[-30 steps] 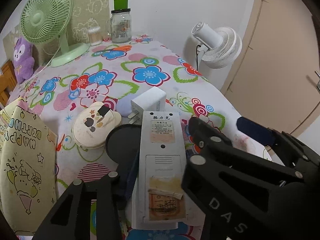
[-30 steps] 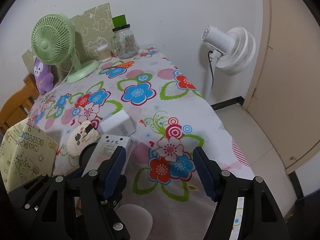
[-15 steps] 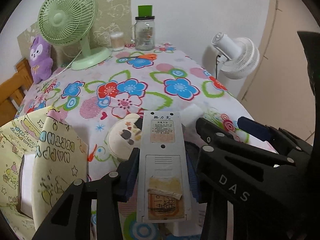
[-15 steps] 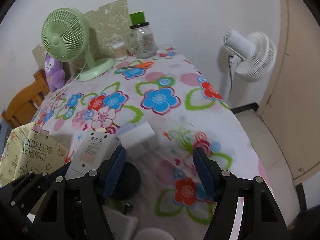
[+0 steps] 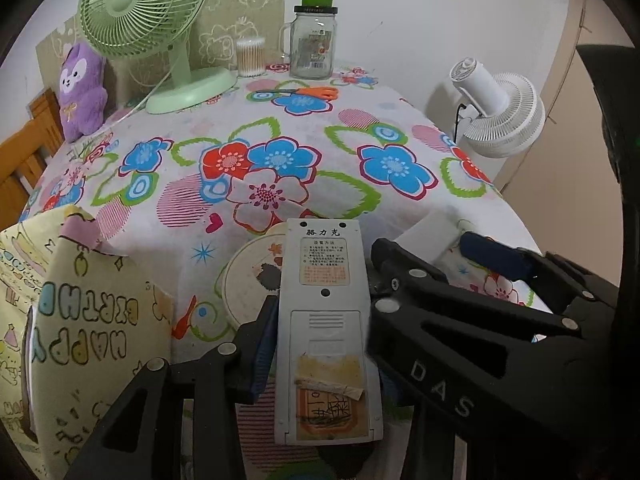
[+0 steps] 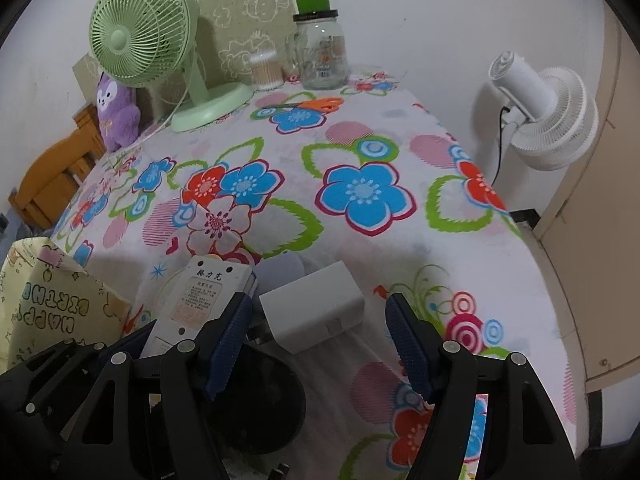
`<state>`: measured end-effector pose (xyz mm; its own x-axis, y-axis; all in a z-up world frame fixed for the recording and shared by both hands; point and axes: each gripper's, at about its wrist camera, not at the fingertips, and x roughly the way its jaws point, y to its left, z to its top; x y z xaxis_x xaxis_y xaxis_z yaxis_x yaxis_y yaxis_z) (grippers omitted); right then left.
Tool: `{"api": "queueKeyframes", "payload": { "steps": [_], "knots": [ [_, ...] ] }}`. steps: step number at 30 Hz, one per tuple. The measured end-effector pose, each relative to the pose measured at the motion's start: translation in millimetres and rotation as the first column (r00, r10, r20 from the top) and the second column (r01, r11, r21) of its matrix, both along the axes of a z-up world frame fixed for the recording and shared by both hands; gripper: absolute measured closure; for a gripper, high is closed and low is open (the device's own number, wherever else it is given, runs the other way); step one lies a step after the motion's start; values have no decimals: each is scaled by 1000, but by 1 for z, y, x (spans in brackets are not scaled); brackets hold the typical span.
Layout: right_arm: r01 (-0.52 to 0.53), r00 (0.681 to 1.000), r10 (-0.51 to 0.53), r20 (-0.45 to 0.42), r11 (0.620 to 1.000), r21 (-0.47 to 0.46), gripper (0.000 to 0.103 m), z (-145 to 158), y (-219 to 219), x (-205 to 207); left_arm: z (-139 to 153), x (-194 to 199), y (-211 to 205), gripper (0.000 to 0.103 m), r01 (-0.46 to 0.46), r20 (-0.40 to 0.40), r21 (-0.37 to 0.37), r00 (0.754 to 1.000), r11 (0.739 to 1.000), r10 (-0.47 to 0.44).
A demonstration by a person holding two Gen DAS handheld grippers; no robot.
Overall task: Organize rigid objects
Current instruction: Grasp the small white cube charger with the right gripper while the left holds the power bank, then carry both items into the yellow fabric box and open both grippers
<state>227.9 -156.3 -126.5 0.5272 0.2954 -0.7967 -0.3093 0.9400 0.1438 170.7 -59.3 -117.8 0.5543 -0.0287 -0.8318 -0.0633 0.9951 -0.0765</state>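
At the near edge of the bench (image 6: 400,248), we carry the remote (image 5: 326,332) pinched in our left gripper (image 5: 320,344); our right gripper (image 6: 320,344) fingers are closing, nothing pressed yet, around the white adapter (image 6: 316,308); next calls for squaring on it.

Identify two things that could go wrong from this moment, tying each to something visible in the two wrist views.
1. The right hand-held gripper is closing around the white charger block, which sits skewed between the pads; it may twist or squirt out.
2. The left hand-held gripper grips the grey remote near its lower half, so the long front end could tip or knock the round cream case beneath it.
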Motion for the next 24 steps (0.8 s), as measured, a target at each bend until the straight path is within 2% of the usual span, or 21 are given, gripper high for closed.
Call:
{"api": "queueKeyframes", "payload": {
  "steps": [1, 4, 24],
  "knots": [
    [-1, 1000, 2, -7, 1000, 10, 46, -1, 0, 1, 0, 0, 0, 58, 2, 1, -5, 1000, 1000, -2],
    [10, 1000, -10, -4, 1000, 19, 47, -1, -2, 1, 1, -1, -2, 58, 12, 10, -2, 1000, 1000, -12],
    [99, 989, -98, 110, 995, 3, 47, 50, -24, -41, 44, -34, -20, 58, 89, 88, -5, 992, 996, -88]
  ]
}}
